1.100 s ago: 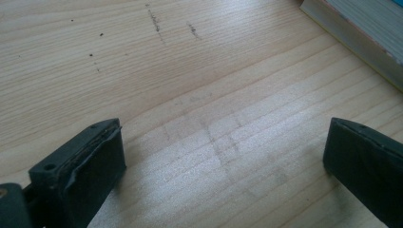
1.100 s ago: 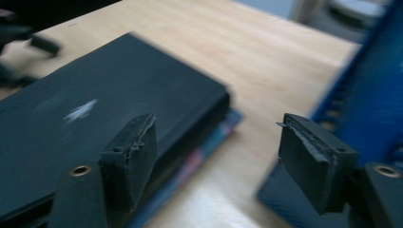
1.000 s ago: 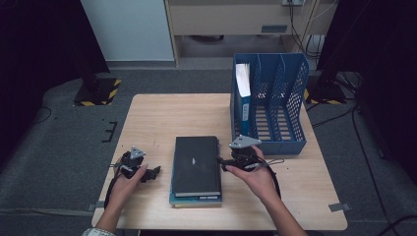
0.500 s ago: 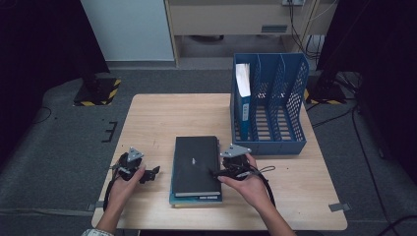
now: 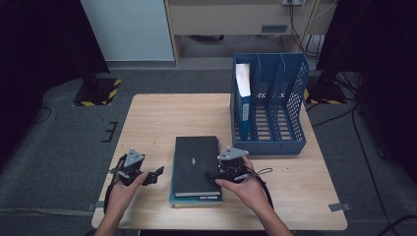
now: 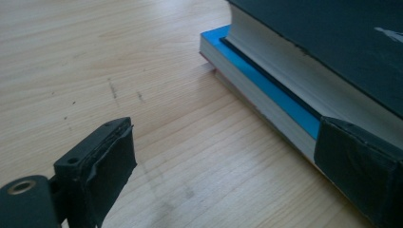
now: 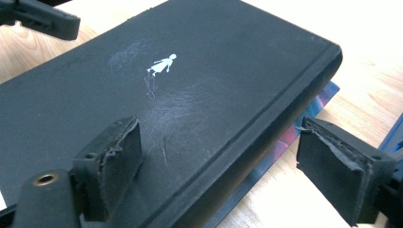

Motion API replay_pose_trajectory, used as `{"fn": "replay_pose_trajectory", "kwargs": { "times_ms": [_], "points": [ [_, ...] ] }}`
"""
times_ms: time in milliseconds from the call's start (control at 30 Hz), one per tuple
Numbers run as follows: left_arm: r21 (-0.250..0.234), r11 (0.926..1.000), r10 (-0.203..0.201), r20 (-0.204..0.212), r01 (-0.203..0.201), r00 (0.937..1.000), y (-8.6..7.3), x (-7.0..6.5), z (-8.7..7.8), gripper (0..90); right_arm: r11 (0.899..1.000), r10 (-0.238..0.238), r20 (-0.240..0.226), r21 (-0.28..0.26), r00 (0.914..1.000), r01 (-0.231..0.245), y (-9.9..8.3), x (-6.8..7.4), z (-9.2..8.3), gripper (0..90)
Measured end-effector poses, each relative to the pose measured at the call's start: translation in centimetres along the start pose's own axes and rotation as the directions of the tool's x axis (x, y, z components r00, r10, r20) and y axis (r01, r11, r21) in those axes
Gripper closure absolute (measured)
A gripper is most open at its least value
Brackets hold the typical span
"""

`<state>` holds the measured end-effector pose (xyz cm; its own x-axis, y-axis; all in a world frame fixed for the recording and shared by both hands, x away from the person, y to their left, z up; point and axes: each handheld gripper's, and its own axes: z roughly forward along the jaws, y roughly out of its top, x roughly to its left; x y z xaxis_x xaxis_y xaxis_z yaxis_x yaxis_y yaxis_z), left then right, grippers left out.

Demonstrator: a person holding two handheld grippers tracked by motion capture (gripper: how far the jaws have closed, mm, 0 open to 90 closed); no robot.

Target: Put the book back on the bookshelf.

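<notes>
The pale wooden surface (image 5: 157, 123) carries a blue perforated plastic file rack (image 5: 275, 105) at its far right, with a blue folder (image 5: 243, 101) upright in the leftmost slot. Nearer the person lies a stack of books, a thick black hardcover book (image 5: 195, 164) on top of a thinner blue-covered book (image 6: 266, 78). The right tool (image 5: 222, 173) sits at the black book's right edge, its jaws just opened wider, straddling the spine edge without pressing on it. The left tool (image 5: 150, 176) hovers just left of the stack, jaws spread wide, gripping nothing.
</notes>
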<state>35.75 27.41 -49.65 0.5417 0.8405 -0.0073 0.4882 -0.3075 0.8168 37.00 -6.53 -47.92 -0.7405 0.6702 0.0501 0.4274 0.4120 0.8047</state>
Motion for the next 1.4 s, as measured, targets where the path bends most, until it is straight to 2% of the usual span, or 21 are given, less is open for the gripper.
{"fn": "replay_pose_trajectory", "kwargs": {
  "times_ms": [133, 267, 367, 467, 533, 600, 667, 733, 833, 933, 1100, 1233, 1400],
  "points": [
    [-0.04, 0.9992, -0.001, 0.032, 0.002, 0.9995, 0.5, -0.5, -0.3, 6.0, 1.0, 0.019, -0.014, -0.003, 0.9997, -0.019, -0.1, 0.1, 0.1, 14.6],
    [-0.063, 0.9979, -0.008, 0.086, 0.013, 0.9963, 1.1, -1.5, -0.4, 7.4, 0.999, 0.043, -0.032, -0.009, 0.9985, -0.044, -0.3, 0.1, 0.4, 11.6],
    [-0.065, 0.9977, -0.011, 0.134, 0.02, 0.9909, 1.4, -2.3, -0.1, 8.0, 0.996, 0.088, -0.054, -0.013, 0.9946, -0.089, -0.5, 0.0, 0.7, 9.2],
    [-0.057, 0.9981, -0.016, 0.158, 0.025, 0.9873, 1.7, -3.2, 0.4, 10.1, 0.993, 0.116, -0.067, -0.012, 0.991, -0.117, -0.6, -0.1, 0.8, 8.8],
    [-0.051, 0.9986, -0.008, 0.177, 0.017, 0.9842, 1.8, -3.7, 0.7, 15.0, 0.991, 0.132, -0.075, -0.014, 0.9884, -0.133, -0.7, -0.2, 0.9, 8.8],
    [-0.04, 0.9989, -0.018, 0.187, 0.026, 0.9822, 1.9, -4.1, 1.1, 21.3, 0.99, 0.139, -0.085, -0.014, 0.9867, -0.14, -0.8, -0.2, 1.0, 8.9],
    [-0.028, 0.9987, -0.037, 0.209, 0.043, 0.9773, 2.0, -4.2, 1.4, 24.5, 0.989, 0.144, -0.094, -0.013, 0.9851, -0.146, -0.8, -0.1, 1.1, 9.1],
    [-0.014, 0.9973, -0.066, 0.238, 0.072, 0.969, 2.2, -4.0, 1.8, 28.3, 0.989, 0.147, -0.1, -0.013, 0.9841, -0.149, -0.8, -0.1, 1.2, 9.2],
    [0.008, 0.9966, -0.082, 0.274, 0.082, 0.9581, 2.6, -3.9, 2.3, 32.8, 0.988, 0.154, -0.109, -0.01, 0.9821, -0.156, -0.8, -0.2, 1.3, 8.8],
    [0.029, 0.9951, -0.098, 0.271, 0.094, 0.9576, 3.0, -3.9, 2.5, 33.2, 0.987, 0.157, -0.11, -0.009, 0.9813, -0.159, -0.8, -0.2, 1.3, 8.8],
    [0.045, 0.9958, -0.089, 0.262, 0.08, 0.9609, 3.4, -4.0, 2.8, 33.1, 0.985, 0.17, -0.108, -0.009, 0.9796, -0.171, -0.9, -0.1, 1.2, 8.9],
    [0.06, 0.9956, -0.087, 0.285, 0.072, 0.9547, 4.0, -3.7, 3.5, 33.3, 0.983, 0.18, -0.1, -0.009, 0.9786, -0.182, -1.1, -0.3, 1.1, 7.0],
    [0.086, 0.995, -0.075, 0.31, 0.05, 0.9478, 4.8, -3.5, 4.3, 33.3, 0.976, 0.216, -0.101, -0.005, 0.9712, -0.218, -1.3, -0.9, 1.3, 2.3]
  ]
}}
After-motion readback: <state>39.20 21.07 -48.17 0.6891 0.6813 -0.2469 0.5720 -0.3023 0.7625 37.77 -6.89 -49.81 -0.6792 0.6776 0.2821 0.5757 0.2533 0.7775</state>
